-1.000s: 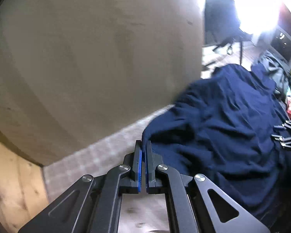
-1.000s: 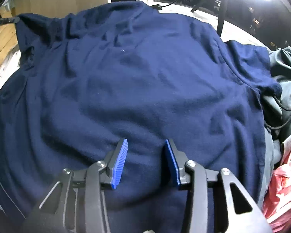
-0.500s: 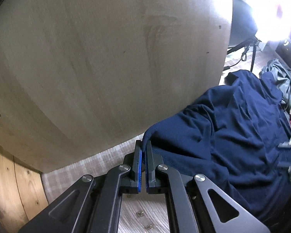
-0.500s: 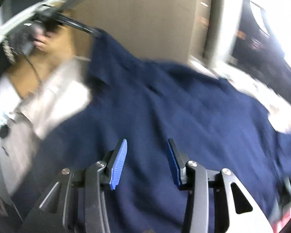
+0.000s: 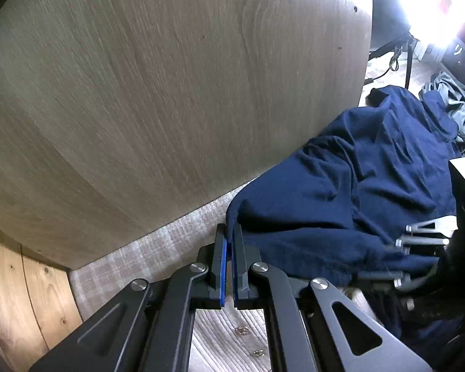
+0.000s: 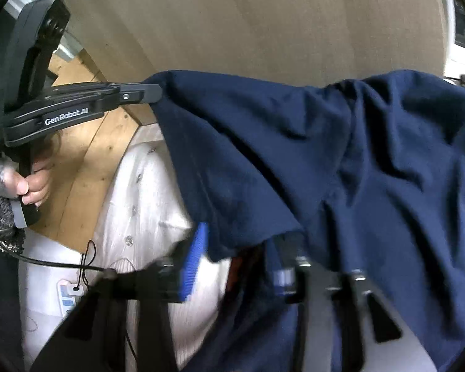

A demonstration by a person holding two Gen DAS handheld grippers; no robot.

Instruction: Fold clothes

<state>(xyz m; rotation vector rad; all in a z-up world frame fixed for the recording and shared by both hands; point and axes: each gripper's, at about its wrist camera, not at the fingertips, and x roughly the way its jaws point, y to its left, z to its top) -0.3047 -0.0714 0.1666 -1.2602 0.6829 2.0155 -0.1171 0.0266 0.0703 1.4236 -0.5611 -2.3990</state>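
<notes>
Since one second ago my right tongs (image 6: 232,266) swung away from the middle of the navy shirt (image 6: 341,167) to its lower hem, low in the frame. Their jaws are closing, with the hem edge between them; the view is blurred. My left tongs (image 5: 231,241) are closed on a corner of the shirt, at the lower centre of the left view. The shirt hangs spread across the right half, before a wooden panel (image 5: 170,93).
</notes>
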